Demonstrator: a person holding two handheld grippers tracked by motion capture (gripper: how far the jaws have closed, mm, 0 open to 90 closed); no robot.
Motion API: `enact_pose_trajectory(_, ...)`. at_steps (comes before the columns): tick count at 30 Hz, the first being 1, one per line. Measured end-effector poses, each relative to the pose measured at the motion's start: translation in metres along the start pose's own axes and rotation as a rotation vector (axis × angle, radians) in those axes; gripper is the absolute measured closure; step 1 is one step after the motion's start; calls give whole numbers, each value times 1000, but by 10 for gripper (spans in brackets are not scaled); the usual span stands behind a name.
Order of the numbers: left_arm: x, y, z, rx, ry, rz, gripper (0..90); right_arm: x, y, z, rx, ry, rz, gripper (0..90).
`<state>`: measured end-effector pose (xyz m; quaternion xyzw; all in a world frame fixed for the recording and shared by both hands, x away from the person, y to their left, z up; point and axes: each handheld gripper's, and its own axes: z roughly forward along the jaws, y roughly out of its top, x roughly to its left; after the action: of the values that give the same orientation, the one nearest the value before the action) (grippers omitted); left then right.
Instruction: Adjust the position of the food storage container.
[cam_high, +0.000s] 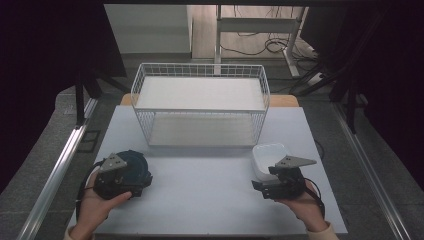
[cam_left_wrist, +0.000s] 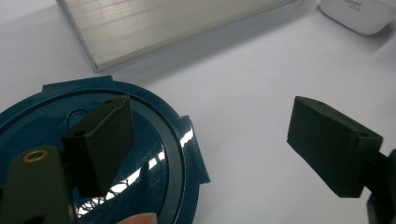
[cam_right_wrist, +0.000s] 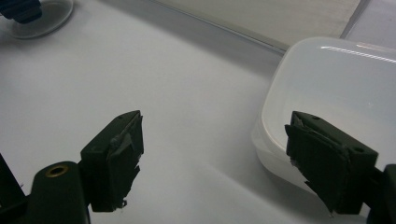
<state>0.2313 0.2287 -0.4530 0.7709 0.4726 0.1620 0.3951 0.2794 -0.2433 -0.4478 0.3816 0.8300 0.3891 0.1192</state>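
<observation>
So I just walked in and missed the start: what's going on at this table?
A person holds a gripper in each hand over a white table. The left gripper is open at a dark blue round lid, one jaw over it. The right gripper is open beside a white plastic container. Neither grips anything. A white wire rack stands behind.

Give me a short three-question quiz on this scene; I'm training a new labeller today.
1. True or false: the left claw is shut on the blue lid.
2. The white container lies nearest: A) the left claw B) the right claw C) the top shelf of the wire rack.
3. Fill in: both claws are ____.

Key: 1 false, its jaws stand apart; 2 B; 3 open.
</observation>
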Motion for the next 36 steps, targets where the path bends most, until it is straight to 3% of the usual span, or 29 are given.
enact_pose_trajectory(8, 2, 2, 4, 4, 1, -2, 148, 1, -4, 1, 11, 10, -5, 194)
enact_pose_trajectory(14, -1, 2, 4, -1, -11, 7, 148, 9, -9, -3, 21, -6, -16, 197)
enact_pose_trajectory(26, 2, -1, -3, -11, -7, -4, 152, 12, -7, 1, 37, -5, -31, 202)
enact_pose_trajectory(31, 0, 2, -9, -16, -6, 11, 172, 12, -7, 0, 31, 0, -27, 203)
enact_pose_trajectory(36, 13, 8, -16, -23, 20, -7, 194, 12, -7, 0, 27, 5, -30, 205)
